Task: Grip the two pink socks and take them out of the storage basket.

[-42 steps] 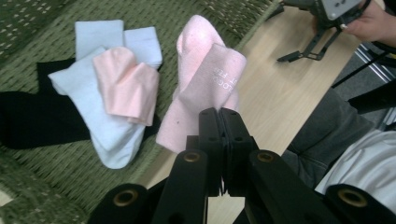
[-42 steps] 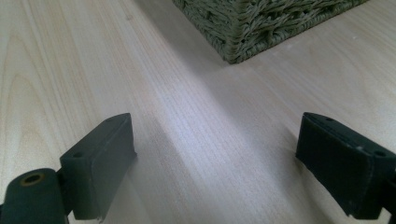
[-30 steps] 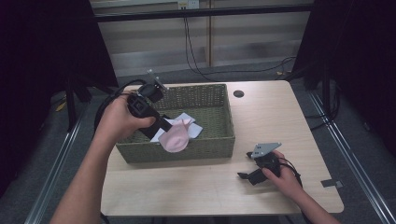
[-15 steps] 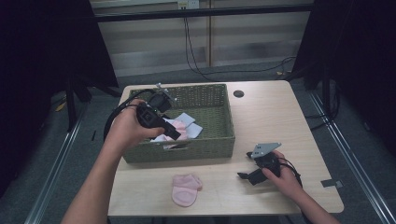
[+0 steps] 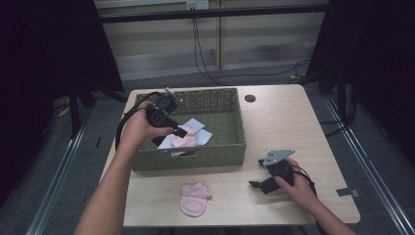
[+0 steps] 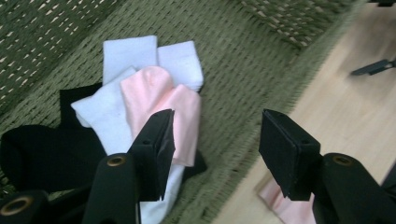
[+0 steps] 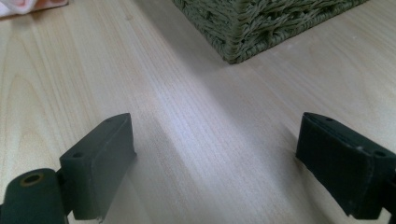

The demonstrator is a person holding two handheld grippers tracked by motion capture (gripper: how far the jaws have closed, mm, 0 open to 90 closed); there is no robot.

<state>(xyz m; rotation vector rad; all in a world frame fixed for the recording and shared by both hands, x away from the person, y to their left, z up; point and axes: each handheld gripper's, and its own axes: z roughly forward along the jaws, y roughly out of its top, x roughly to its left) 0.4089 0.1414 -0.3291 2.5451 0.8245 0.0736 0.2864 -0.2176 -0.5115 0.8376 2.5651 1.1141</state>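
Socks sorted from a green woven basket at centre frame.

The left gripper is held over a folded pink sock in the basket, its jaws just opened, nothing between them. Another pink sock is seen on the pale wooden table, lower centre. The right gripper is rested wide apart, lower right.

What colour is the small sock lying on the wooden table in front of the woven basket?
Pale pink sock, clearest in the high view.
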